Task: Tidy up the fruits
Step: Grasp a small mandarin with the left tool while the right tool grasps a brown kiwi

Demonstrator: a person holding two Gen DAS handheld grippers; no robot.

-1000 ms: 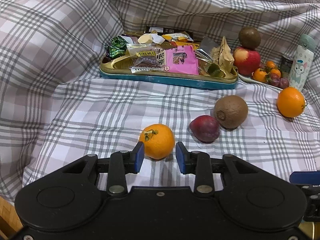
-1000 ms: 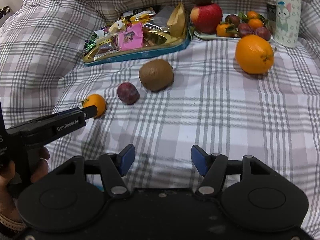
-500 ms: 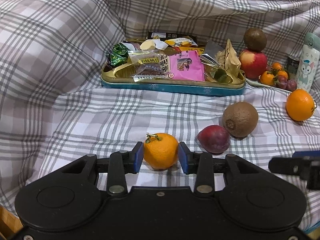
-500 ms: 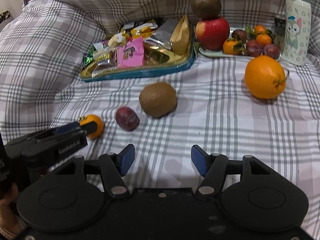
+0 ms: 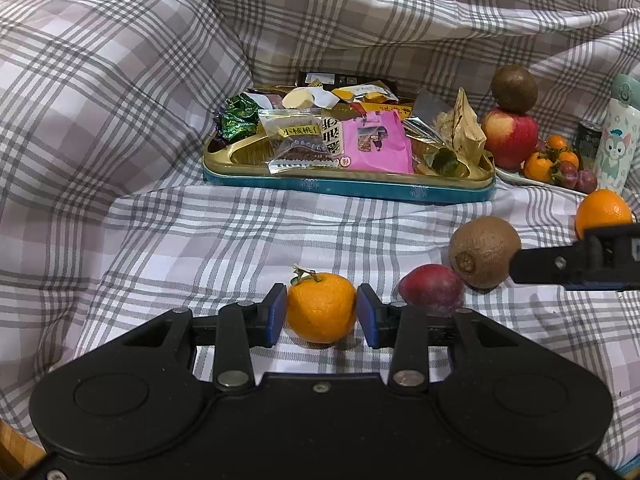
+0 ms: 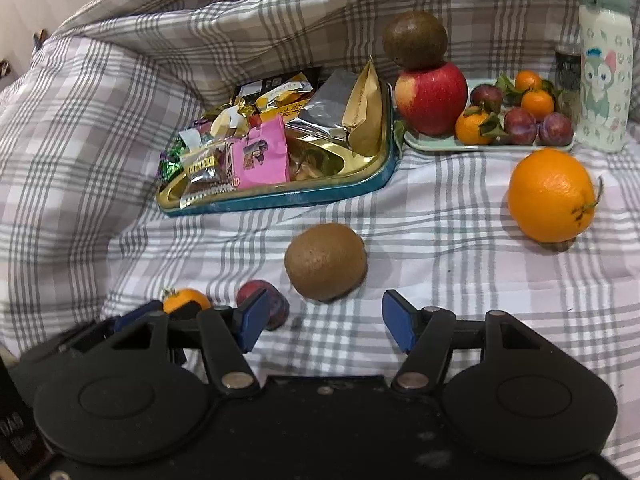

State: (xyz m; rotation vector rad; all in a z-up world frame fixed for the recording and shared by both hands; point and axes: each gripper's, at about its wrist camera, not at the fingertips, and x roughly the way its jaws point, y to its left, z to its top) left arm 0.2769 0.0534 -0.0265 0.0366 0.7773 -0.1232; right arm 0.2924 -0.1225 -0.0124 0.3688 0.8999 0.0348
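The left gripper (image 5: pixel 321 309) sits low over the plaid bedsheet (image 5: pixel 200 240) with a small mandarin (image 5: pixel 321 307) between its two blue pads (image 5: pixel 276 314). The pads bracket the fruit at its widest part, the left one touching or nearly touching the peel and the right one just beside it; whether they press firmly cannot be told. The mandarin rests on the sheet, stem and leaf up.

Just to its right lies a dark red plum (image 5: pixel 432 289), and past that, touching or nearly touching it, a brown kiwi (image 5: pixel 482 251). The right gripper (image 6: pixel 324 320) hovers with its jaws spread wide and nothing between them, the kiwi (image 6: pixel 326 267) just ahead of the gap. A large orange (image 6: pixel 551 195) lies well apart to the right.

At the back, a teal tin tray (image 5: pixel 348 190) holds snack packets. Beside it a pale plate (image 6: pixel 492 145) carries a red apple (image 6: pixel 432 98) with a second kiwi (image 6: pixel 415 40) on top, plus small mandarins and plums. A cartoon-printed bottle (image 6: pixel 604 80) stands upright next to the plate.
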